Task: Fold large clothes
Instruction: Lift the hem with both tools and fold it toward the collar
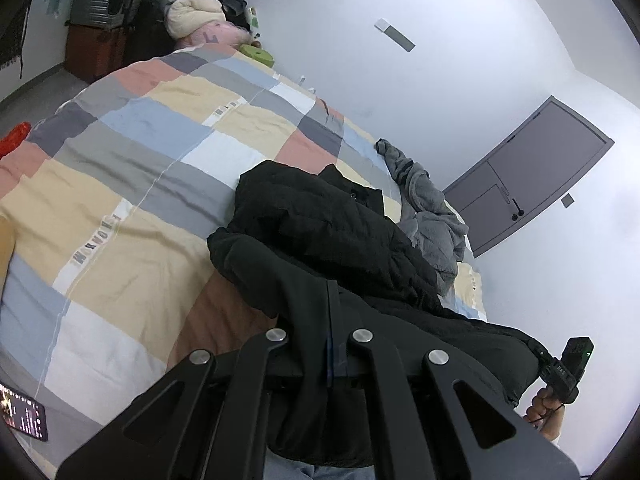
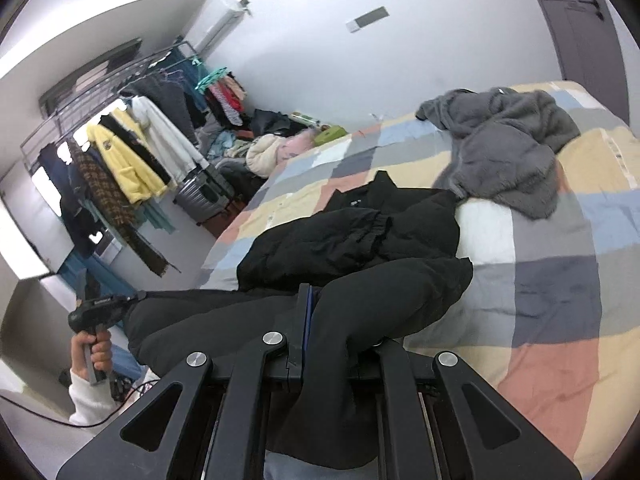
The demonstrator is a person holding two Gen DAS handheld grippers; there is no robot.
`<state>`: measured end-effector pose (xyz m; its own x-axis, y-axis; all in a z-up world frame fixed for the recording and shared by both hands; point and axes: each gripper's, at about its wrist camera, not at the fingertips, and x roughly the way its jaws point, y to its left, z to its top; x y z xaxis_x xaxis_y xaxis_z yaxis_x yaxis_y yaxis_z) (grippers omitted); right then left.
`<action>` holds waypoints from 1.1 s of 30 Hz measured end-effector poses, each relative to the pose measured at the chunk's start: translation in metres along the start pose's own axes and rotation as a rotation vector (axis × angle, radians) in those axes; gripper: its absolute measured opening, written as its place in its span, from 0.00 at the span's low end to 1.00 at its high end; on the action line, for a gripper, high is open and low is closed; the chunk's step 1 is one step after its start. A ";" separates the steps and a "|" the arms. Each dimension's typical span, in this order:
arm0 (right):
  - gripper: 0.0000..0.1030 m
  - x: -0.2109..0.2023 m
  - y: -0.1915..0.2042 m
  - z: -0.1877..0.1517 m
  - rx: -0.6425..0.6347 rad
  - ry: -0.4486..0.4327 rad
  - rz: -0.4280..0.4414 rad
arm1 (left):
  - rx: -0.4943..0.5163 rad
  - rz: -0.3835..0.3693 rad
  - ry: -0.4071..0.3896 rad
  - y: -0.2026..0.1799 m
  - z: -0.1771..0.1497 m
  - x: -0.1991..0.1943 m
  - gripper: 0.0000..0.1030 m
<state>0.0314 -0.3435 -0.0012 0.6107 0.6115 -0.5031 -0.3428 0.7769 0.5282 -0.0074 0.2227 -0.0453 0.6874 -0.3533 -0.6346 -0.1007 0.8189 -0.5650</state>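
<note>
White walls (image 2: 304,40) surround a bed with a patchwork quilt (image 1: 132,168), a grey door (image 1: 532,172) and a loaded clothes rack (image 2: 120,136).

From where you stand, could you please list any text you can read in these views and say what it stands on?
None can be read with confidence.
Block letters printed on the patchwork bedspread: sideways and blurred, unreadable.
White lettering on the right gripper's body: too small.
Small white mark on the black jacket: too small.
Lit phone screen on the bed: too small.
</note>
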 end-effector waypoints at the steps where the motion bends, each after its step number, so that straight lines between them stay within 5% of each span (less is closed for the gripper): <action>1: 0.07 0.003 -0.003 0.003 0.007 -0.004 0.001 | 0.003 0.002 0.000 -0.002 0.003 0.002 0.04; 12: 0.07 0.068 -0.066 0.090 0.171 -0.035 0.034 | 0.012 -0.009 -0.019 -0.029 0.088 0.062 0.06; 18: 0.07 0.126 -0.101 0.145 0.236 0.000 0.031 | -0.029 0.047 0.010 -0.039 0.146 0.117 0.07; 24: 0.07 0.187 -0.143 0.182 0.340 0.044 -0.019 | -0.010 0.163 0.049 -0.058 0.194 0.179 0.07; 33: 0.07 0.284 -0.219 0.189 0.538 0.184 -0.157 | -0.076 0.312 0.185 -0.047 0.229 0.287 0.10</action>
<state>0.4151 -0.3685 -0.1301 0.4746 0.5490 -0.6880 0.1814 0.7039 0.6867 0.3595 0.1866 -0.0802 0.4743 -0.1731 -0.8632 -0.3428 0.8668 -0.3622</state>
